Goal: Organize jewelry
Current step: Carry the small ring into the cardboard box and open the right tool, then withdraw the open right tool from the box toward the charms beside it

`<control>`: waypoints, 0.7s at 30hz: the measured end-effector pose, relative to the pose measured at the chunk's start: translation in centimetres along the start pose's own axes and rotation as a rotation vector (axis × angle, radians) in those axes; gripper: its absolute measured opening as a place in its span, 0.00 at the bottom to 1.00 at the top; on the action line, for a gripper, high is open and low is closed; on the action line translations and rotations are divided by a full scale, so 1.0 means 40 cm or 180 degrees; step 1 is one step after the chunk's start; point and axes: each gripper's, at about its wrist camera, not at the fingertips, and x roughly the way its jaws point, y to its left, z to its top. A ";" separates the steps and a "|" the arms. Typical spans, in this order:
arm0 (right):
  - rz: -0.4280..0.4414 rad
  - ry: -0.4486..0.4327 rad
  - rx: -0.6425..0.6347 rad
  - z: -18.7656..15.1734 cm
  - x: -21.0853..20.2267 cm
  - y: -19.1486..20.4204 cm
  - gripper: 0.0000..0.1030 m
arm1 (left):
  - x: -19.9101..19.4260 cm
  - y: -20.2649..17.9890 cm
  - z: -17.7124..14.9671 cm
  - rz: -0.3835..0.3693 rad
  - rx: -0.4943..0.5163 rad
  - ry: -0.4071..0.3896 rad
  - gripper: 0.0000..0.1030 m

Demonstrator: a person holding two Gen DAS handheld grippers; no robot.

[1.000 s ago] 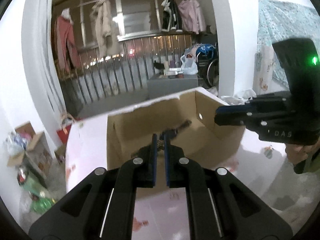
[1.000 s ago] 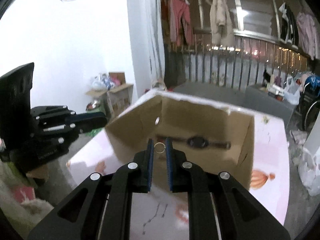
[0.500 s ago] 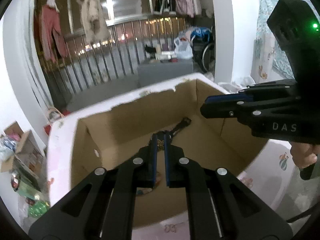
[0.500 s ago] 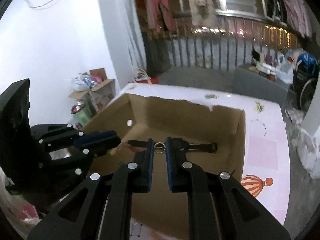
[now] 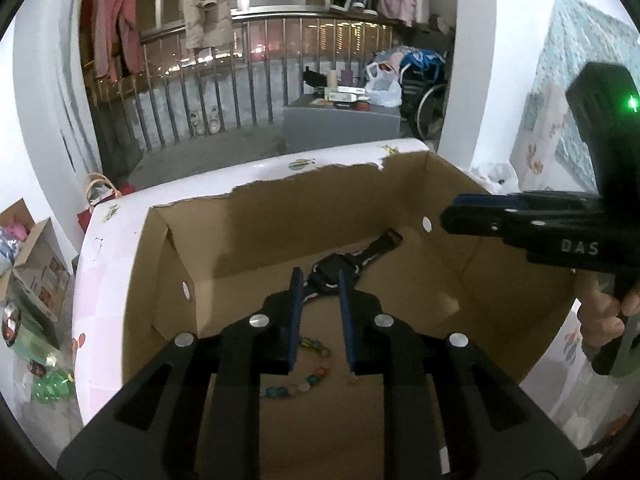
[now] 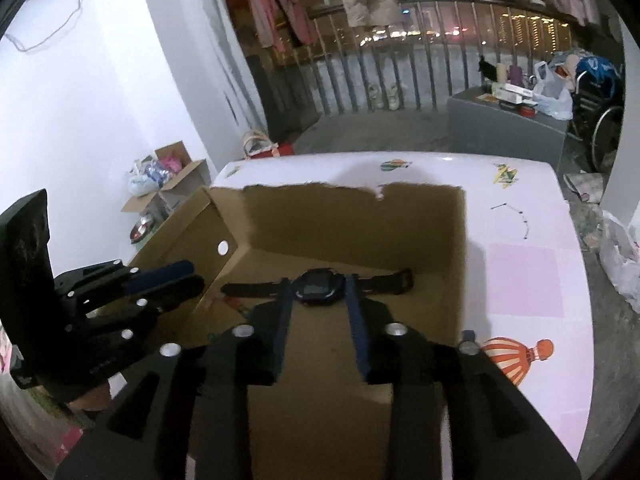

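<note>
Both grippers, left and right, are opening with nothing between them now: the ring and small piece they held a moment ago have dropped into the cardboard box, beside the watch and bead bracelet.

The left claw sits at frame centre, jaws opening, nothing pinched. The right claw likewise; a hand, seemingly gripping its handle, shows at right edge.
</note>
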 end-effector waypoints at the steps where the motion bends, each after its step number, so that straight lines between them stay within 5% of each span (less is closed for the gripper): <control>1: -0.0001 -0.0020 0.0001 0.001 -0.004 -0.003 0.35 | -0.004 0.002 0.001 0.0013 -0.0010 -0.0015 0.21; 14: -0.0015 -0.0212 -0.0058 -0.001 -0.078 0.025 0.37 | -0.109 0.026 -0.003 0.0173 -0.0097 -0.0240 0.25; 21: -0.0071 -0.0327 -0.0222 -0.032 -0.147 0.079 0.55 | -0.212 0.028 -0.039 0.0276 -0.0096 -0.0323 0.36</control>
